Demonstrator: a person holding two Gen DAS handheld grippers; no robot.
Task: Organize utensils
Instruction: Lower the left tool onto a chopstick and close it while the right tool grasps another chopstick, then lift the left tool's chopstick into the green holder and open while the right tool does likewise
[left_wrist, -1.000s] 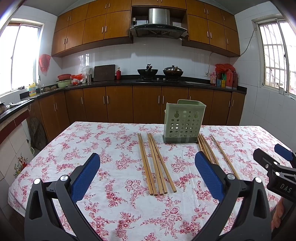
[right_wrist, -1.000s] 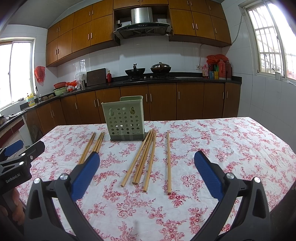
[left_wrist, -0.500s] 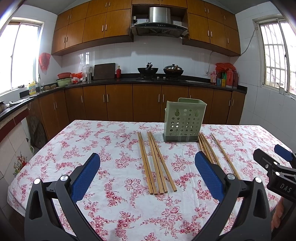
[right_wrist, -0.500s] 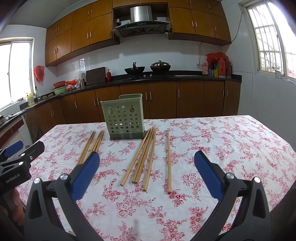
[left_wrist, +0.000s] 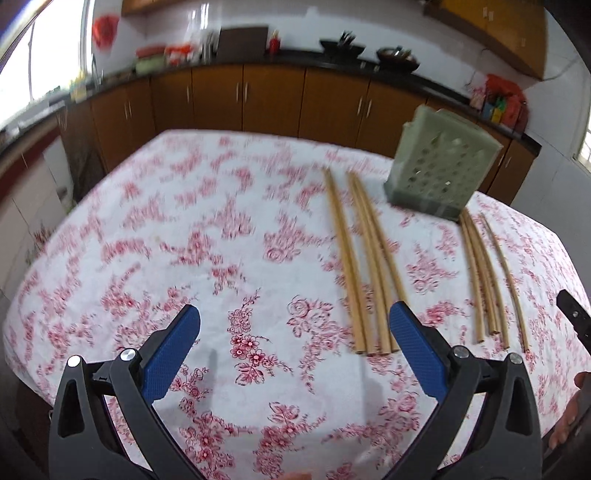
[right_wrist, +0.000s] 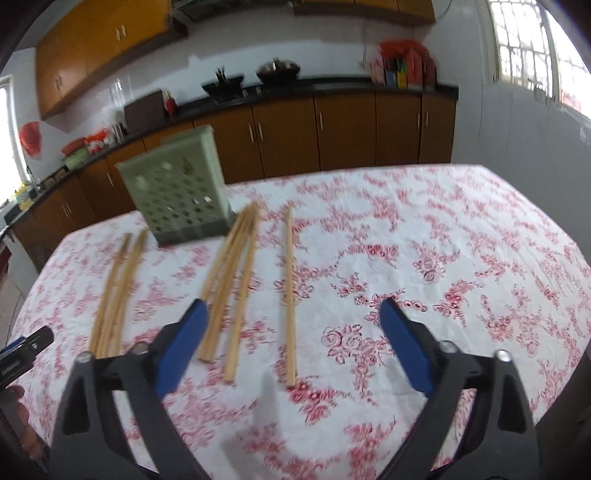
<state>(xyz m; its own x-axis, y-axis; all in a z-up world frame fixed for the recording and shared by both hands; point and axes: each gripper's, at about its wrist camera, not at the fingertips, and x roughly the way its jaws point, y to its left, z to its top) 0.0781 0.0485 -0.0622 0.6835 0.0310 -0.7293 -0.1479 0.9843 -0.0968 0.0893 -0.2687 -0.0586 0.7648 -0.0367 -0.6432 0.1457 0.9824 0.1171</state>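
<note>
Bamboo chopsticks lie in loose groups on the floral tablecloth (left_wrist: 229, 258) in front of a pale green perforated utensil holder (left_wrist: 439, 173) (right_wrist: 177, 195). My left gripper (left_wrist: 295, 332) hangs open above the cloth, with the near ends of the left chopstick group (left_wrist: 362, 266) just by its right pad. My right gripper (right_wrist: 291, 332) is open and its jaws are closing. A single chopstick (right_wrist: 289, 295) lies on the cloth between them, untouched by the pads, and the middle group (right_wrist: 232, 280) runs past the left pad. Both views are blurred.
More chopsticks lie right of the holder (left_wrist: 480, 280), and another bundle (right_wrist: 118, 291) sits at the left of the right wrist view. Each gripper shows at the edge of the other's view (left_wrist: 572, 321) (right_wrist: 22, 350). Brown kitchen cabinets (right_wrist: 332, 133) stand behind the table.
Both grippers have tipped downward and come closer to the table and chopsticks. The right gripper's jaws have narrowed a little. The chopsticks and holder have stayed put.
</note>
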